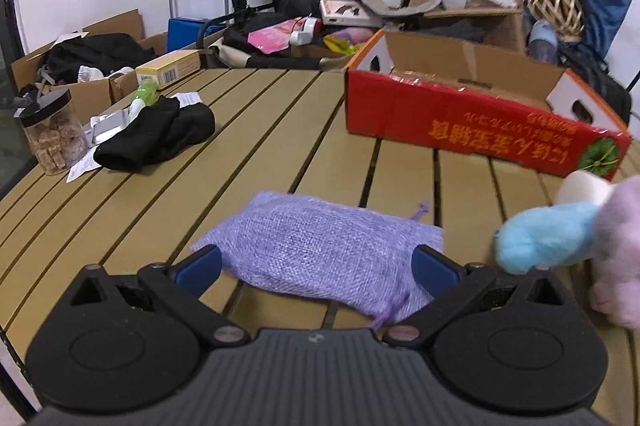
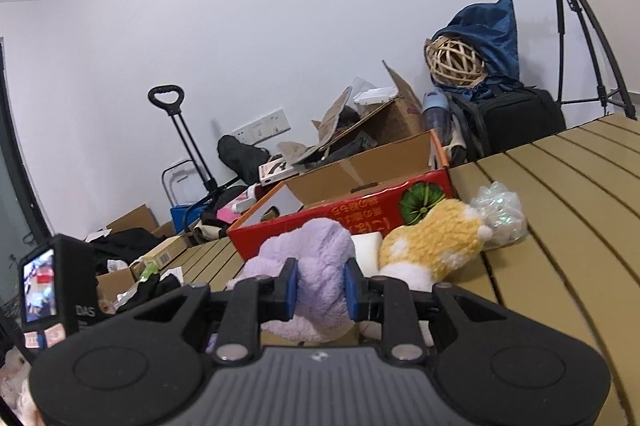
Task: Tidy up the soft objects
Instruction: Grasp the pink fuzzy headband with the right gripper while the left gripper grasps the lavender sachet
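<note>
Seen from the left wrist, the left gripper [image 1: 316, 266] hangs low over the slatted table [image 1: 280, 114] with its blue pads spread wide either side of a lilac woven pouch [image 1: 320, 250]; the pads look to flank the pouch without pressing it. Beyond stands the open red cardboard box [image 1: 480, 118], which from this angle shows no soft item inside. A black cloth bundle [image 1: 160, 134] lies well apart on the left, beside a jar [image 1: 52, 134].

From the right wrist, the right gripper [image 2: 319, 290] is clamped on a purple plush toy [image 2: 312, 266], its pads squeezing the fur. A yellow plush toy [image 2: 436, 246] lies just beside it, touching a clear plastic bag [image 2: 500, 214], both near the box.

The sorting looks barely begun: one toy gripped, while the pouch, the yellow toy and the black cloth wait on the table, if the box is indeed their destination.
</note>
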The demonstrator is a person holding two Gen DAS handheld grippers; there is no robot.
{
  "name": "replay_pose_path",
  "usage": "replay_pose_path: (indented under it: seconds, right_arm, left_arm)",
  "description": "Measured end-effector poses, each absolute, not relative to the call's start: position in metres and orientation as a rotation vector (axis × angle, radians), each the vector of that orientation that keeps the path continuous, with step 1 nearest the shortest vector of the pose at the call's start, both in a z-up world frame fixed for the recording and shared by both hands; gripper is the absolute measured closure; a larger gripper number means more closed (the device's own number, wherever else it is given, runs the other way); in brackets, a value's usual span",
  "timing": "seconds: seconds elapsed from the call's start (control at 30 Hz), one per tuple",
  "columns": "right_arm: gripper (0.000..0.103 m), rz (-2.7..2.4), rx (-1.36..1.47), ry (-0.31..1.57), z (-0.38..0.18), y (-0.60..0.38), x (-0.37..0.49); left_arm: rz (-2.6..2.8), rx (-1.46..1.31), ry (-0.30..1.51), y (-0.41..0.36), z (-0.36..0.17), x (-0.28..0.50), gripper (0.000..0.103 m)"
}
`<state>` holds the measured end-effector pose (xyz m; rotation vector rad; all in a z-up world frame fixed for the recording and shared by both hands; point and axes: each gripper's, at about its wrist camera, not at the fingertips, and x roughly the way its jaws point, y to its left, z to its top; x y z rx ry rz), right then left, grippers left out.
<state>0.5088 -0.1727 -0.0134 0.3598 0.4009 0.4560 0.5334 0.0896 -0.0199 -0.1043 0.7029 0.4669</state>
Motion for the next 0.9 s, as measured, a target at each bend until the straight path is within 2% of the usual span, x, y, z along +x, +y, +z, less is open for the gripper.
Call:
replay_pose_path:
  seconds: [0.2, 0.3, 0.4, 0.47, 0.53, 0.67, 0.9]
  right_arm:
    - [0.081, 0.369, 0.349, 0.386, -0.014, -0.187, 0.511]
    - [0.081, 0.347, 0.355, 0.400, -0.018, -0.191, 0.516]
    - [0.081, 0.338, 0.353, 0.407, -0.021, -0.192, 0.519]
    - [0.081, 0.337, 0.347, 0.408, -0.024, -0.190, 0.519]
    - [0.081, 0.336, 0.343, 0.409, -0.025, -0.189, 0.519]
    - [0.081, 0.342, 0.334, 0.404, -0.026, -0.187, 0.518]
    - [0.081, 0.349, 0.336, 0.395, -0.025, -0.187, 0.515]
  left_arm:
    - [0.462, -0.127, 0.764, 0.099, -0.034, 0.539, 0.001]
    - [0.422, -0.158, 0.749, 0.104, -0.034, 0.533, 0.019]
    - [0.369, -0.156, 0.734, 0.100, -0.032, 0.528, 0.049]
    - [0.322, -0.160, 0.726, 0.096, -0.030, 0.524, 0.079]
    - [0.300, -0.154, 0.717, 0.091, -0.029, 0.520, 0.089]
    - [0.289, -0.131, 0.679, 0.087, -0.029, 0.510, 0.093]
    - [0.261, -0.126, 0.611, 0.091, -0.016, 0.489, 0.094]
